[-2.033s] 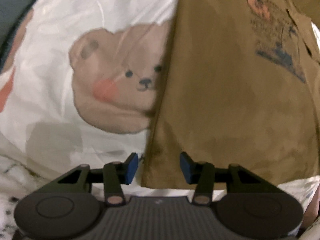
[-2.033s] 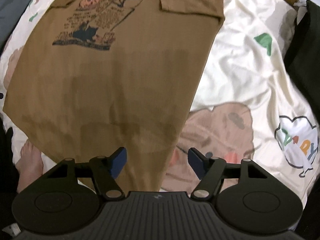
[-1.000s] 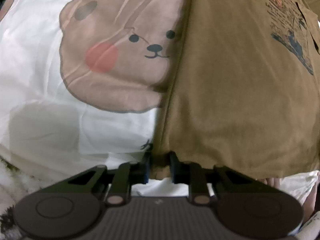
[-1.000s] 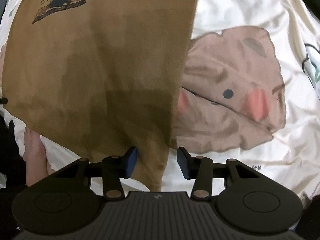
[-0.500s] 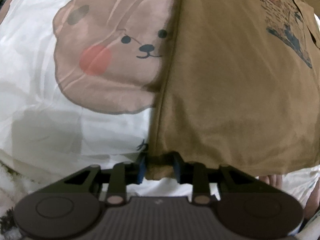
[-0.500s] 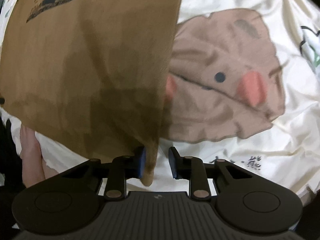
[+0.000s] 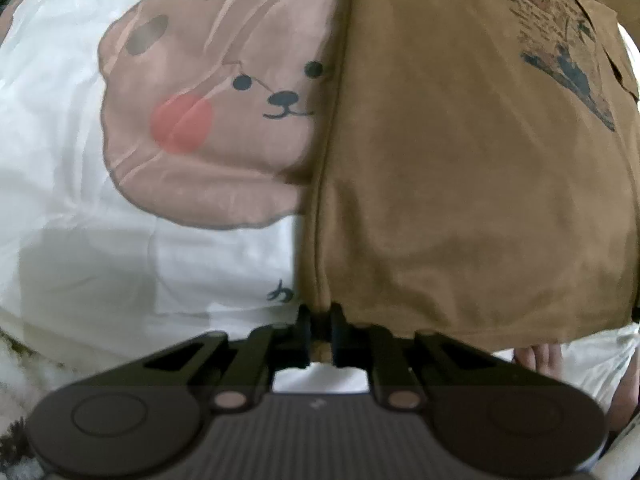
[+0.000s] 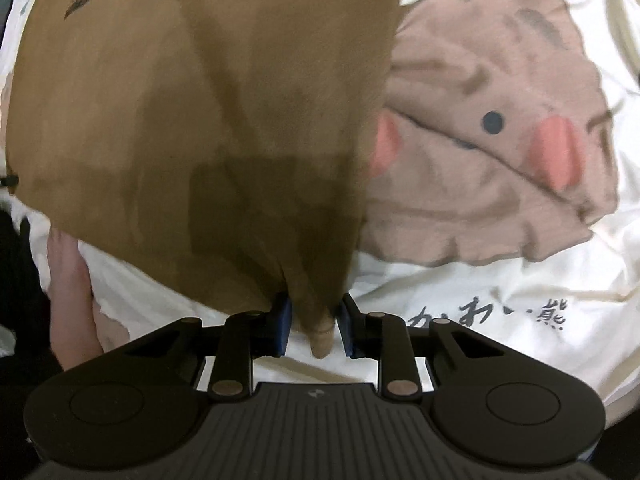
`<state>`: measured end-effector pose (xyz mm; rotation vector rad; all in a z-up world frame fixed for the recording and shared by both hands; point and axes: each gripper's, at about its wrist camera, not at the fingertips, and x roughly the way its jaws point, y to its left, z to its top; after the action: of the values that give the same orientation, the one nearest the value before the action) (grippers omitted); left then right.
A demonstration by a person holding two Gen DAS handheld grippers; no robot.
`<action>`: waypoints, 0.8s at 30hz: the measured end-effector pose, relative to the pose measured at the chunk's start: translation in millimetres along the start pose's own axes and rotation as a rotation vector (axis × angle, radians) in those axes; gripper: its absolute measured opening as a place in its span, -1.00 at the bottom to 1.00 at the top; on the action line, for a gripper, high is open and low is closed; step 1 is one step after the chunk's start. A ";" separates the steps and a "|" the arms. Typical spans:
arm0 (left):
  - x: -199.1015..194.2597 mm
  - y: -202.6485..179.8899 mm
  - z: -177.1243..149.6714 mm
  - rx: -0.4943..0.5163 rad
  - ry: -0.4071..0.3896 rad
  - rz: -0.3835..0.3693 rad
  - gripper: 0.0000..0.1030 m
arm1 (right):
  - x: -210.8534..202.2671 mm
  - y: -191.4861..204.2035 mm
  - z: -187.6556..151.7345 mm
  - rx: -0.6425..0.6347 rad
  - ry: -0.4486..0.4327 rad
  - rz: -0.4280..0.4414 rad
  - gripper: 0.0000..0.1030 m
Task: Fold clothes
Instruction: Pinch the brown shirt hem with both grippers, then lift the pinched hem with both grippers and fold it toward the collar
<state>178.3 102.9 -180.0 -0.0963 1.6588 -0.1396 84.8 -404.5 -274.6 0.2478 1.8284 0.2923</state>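
The brown T-shirt [image 7: 460, 160] lies flat on the bear-print sheet [image 7: 80, 120], its long side edge running toward 12 o'clock with loads of bare sheet beyond it on both sides. There's dark handwritten script on the sheet [image 8: 492, 316], but I can't read it. The left claw [image 7: 320, 334] is closing tight on the hem corner, while the right claw [image 8: 314, 326] is narrowing around the other corner, blue pads just off the cloth.
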 end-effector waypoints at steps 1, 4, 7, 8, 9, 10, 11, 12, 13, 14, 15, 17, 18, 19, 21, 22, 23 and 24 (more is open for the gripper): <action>-4.6 -0.1 -0.9 -0.007 -0.008 -0.003 -0.85 | -1.8 1.6 0.1 -0.005 0.001 0.003 -0.74; -22.6 -0.5 -4.1 -0.029 -0.040 -0.017 -0.85 | -14.6 7.3 1.7 -0.029 -0.024 0.036 -0.88; -45.1 -0.6 -7.2 -0.041 -0.073 -0.040 -0.86 | -34.1 10.3 5.1 -0.056 -0.074 0.068 -0.89; -53.8 -0.4 -7.9 -0.048 -0.086 -0.048 -0.86 | -40.1 10.0 6.2 -0.063 -0.089 0.070 -0.89; -59.8 -0.3 -8.3 -0.053 -0.097 -0.054 -0.86 | -47.1 9.2 7.0 -0.067 -0.105 0.071 -0.89; -65.2 -0.2 -8.6 -0.060 -0.109 -0.060 -0.86 | -55.4 7.7 7.2 -0.069 -0.123 0.071 -0.89; -75.1 -0.8 -9.0 -0.069 -0.127 -0.071 -0.87 | -60.3 4.7 9.8 -0.070 -0.135 0.070 -0.89; -86.3 -2.1 -9.4 -0.076 -0.146 -0.081 -0.87 | -64.2 0.6 14.1 -0.073 -0.146 0.073 -0.89; -93.2 -3.0 -9.5 -0.080 -0.159 -0.088 -0.87 | -72.7 -2.5 16.2 -0.078 -0.168 0.080 -0.89; -98.4 -3.7 -3.8 -0.083 -0.168 -0.092 -0.87 | -79.7 -4.9 17.2 -0.084 -0.188 0.086 -0.89; -106.5 -4.5 7.9 -0.086 -0.180 -0.098 -0.88 | -84.4 -6.5 16.8 -0.091 -0.205 0.093 -0.89; -116.8 -4.9 22.1 -0.093 -0.222 -0.125 -0.88 | -93.2 -11.9 17.1 -0.105 -0.237 0.105 -0.89; -102.5 -4.4 20.5 -0.095 -0.243 -0.137 -0.88 | -99.3 -15.2 18.5 -0.116 -0.261 0.113 -0.89; -87.7 -4.0 13.5 -0.095 -0.264 -0.148 -0.88 | -103.7 -11.3 22.2 -0.127 -0.291 0.121 -0.89; -97.3 2.3 15.7 -0.099 -0.312 -0.169 -0.90 | -108.4 -3.4 36.4 -0.132 -0.336 0.131 -0.89; -87.5 11.0 22.8 -0.100 -0.324 -0.172 -0.90 | -112.0 -1.7 38.6 -0.130 -0.355 0.133 -0.89; -96.4 9.7 29.0 -0.101 -0.344 -0.174 -0.92 | -119.1 -3.6 41.4 -0.128 -0.371 0.135 -0.89; -89.4 13.7 37.1 -0.100 -0.359 -0.173 -0.92 | -131.2 -9.7 45.0 -0.121 -0.392 0.137 -0.89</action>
<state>223.8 128.3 -97.3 -0.3233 1.2977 -0.1600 163.4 -452.1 -170.2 0.3228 1.4043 0.4174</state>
